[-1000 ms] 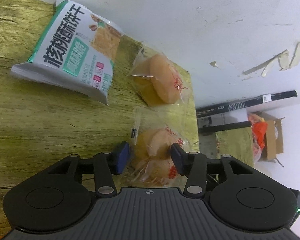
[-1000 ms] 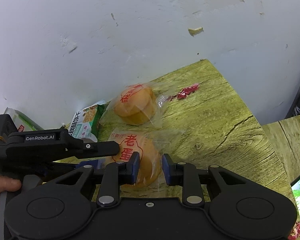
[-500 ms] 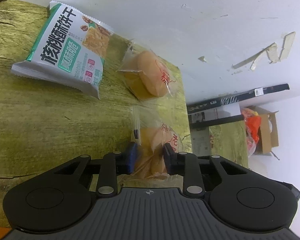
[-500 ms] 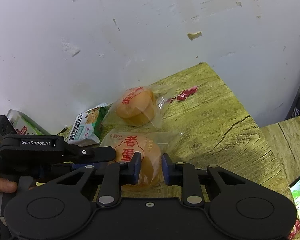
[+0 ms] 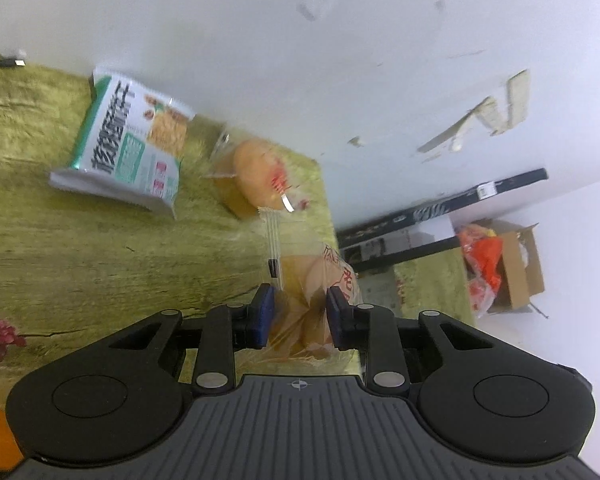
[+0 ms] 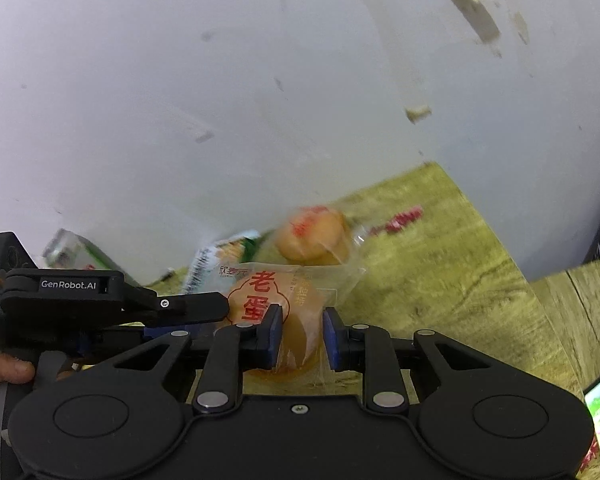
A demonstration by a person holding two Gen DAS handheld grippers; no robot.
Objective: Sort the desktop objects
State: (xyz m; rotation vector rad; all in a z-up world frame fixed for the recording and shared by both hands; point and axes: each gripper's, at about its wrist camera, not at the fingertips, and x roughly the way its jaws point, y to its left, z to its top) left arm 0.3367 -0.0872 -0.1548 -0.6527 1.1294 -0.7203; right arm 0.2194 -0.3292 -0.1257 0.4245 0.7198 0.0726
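Both grippers are clamped on the same wrapped cake (image 6: 278, 308): left gripper (image 5: 300, 318) and right gripper (image 6: 300, 336) pinch it at the table's (image 5: 100, 264) near edge. The second cake (image 5: 256, 176) and biscuit pack (image 5: 128, 148) farther back look unsorted, so it's early days.

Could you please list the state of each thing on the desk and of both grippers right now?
Held cake packet: sealed, clamped by both grippers, apparently raised off the desk.
Second cake packet: sealed, lying on the desk.
Biscuit bag: sealed, lying flat.
Left gripper: jaws shut on the packet.
Right gripper: jaws shut on the packet.
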